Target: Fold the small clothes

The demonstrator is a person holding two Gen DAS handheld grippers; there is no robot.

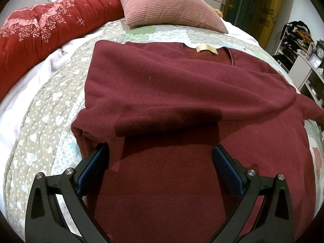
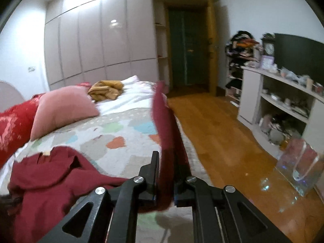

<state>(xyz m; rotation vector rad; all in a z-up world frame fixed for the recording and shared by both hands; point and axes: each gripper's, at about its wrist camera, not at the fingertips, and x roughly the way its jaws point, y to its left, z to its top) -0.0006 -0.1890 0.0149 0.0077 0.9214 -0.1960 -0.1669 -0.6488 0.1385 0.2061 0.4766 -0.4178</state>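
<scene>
A maroon sweater (image 1: 182,93) lies on the quilted bed cover (image 1: 48,121), collar and tan label (image 1: 206,47) at the far end. Its left sleeve is folded across the body. My left gripper (image 1: 160,154) is open and empty, hovering just above the sweater's lower part. My right gripper (image 2: 167,162) is shut on the sweater's right sleeve (image 2: 164,121), which stands up out of the fingers, lifted above the bed. The sweater's body (image 2: 46,178) shows at lower left of the right wrist view.
A pink pillow (image 1: 170,4) and red floral duvet (image 1: 40,26) lie at the head of the bed. A yellow garment (image 2: 106,90) sits on the far side. Wooden floor (image 2: 218,133), white shelves (image 2: 283,105) and a clear bag (image 2: 299,166) are to the right.
</scene>
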